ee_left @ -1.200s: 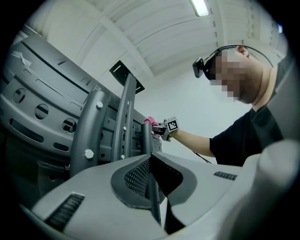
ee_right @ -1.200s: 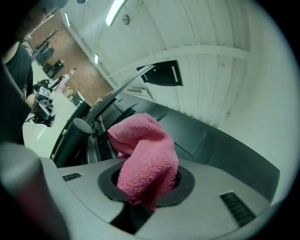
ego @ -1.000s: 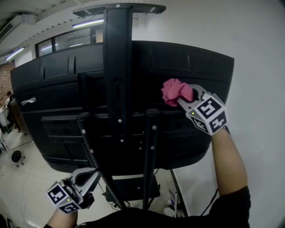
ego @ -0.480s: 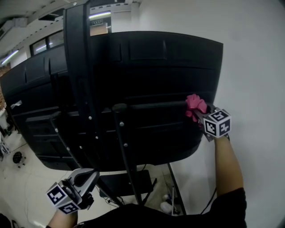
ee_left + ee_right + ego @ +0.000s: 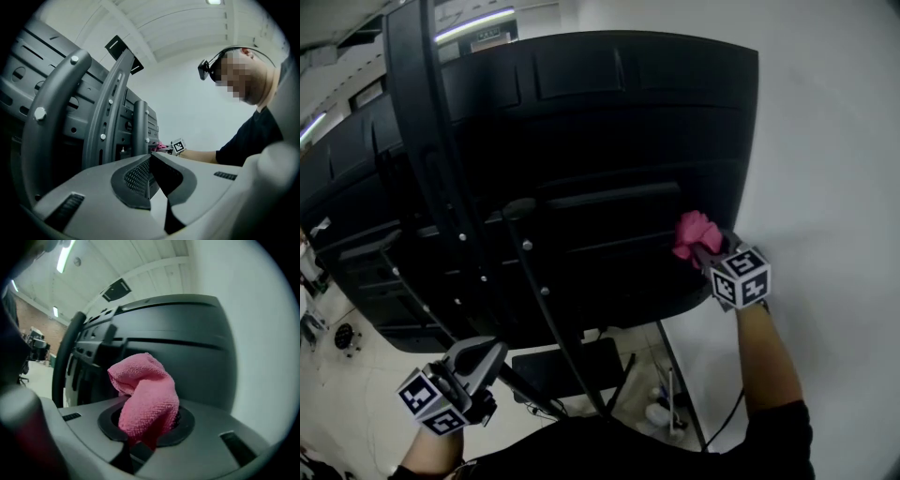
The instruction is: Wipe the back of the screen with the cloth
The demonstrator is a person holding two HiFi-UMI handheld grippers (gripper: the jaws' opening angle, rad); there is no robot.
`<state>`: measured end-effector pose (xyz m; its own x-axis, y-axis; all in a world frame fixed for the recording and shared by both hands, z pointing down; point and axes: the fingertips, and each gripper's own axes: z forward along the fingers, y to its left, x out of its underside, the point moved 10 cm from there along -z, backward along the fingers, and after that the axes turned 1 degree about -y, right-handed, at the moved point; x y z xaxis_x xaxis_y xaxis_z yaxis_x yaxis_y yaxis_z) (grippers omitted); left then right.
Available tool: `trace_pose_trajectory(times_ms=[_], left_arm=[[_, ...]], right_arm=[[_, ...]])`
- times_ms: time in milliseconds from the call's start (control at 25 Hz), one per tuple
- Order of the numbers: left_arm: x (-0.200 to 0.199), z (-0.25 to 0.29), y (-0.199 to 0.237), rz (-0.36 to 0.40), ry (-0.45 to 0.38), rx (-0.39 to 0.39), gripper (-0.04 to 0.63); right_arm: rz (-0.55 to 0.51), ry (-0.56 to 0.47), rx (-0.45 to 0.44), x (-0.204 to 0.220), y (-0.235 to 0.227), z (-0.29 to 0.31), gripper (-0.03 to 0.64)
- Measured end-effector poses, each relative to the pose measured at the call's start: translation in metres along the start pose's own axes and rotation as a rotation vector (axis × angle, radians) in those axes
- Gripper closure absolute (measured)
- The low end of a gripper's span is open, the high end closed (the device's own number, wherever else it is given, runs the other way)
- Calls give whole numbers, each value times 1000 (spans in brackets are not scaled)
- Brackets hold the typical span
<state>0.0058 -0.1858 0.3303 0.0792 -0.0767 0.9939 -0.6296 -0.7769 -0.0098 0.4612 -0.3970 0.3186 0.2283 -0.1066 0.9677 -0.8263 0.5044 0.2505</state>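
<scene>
The big black back of the screen (image 5: 600, 141) fills the head view, mounted on a black stand. A bunched pink cloth (image 5: 694, 234) presses against the panel's lower right part, near its edge, with my right gripper (image 5: 705, 253) shut on it. In the right gripper view the cloth (image 5: 145, 394) bulges up from between the jaws, with the screen back (image 5: 187, 333) just beyond. My left gripper (image 5: 478, 361) hangs low at the left, below the screen, jaws together and holding nothing. The left gripper view looks along the stand's posts (image 5: 108, 112) to the far cloth (image 5: 163, 147).
A thick upright stand post (image 5: 431, 159) and a slanted strut (image 5: 548, 319) cross the panel's left half. A white wall (image 5: 825, 187) stands close at the right. Below are the stand's dark base (image 5: 572, 366), cables (image 5: 661, 412) and a pale floor (image 5: 356, 394).
My right gripper has carried the pink cloth down and to the right across the panel, from its upper middle to its lower right edge. The left gripper has stayed low at the left.
</scene>
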Motion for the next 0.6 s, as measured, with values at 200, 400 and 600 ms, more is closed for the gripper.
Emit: trace_pose_trajectory(times_ms=[200,400,600], left_arm=[[1,-11,8,-11,22,32,598],[9,-18,11,-40,41,4,598],[19,-8,2,-58,42,-24,598]], right_arm=[[-85,53,-116,21,73,44,520],[38,188,144,90,-27,-2,520],[142,212,276,120,-50,-17,520]])
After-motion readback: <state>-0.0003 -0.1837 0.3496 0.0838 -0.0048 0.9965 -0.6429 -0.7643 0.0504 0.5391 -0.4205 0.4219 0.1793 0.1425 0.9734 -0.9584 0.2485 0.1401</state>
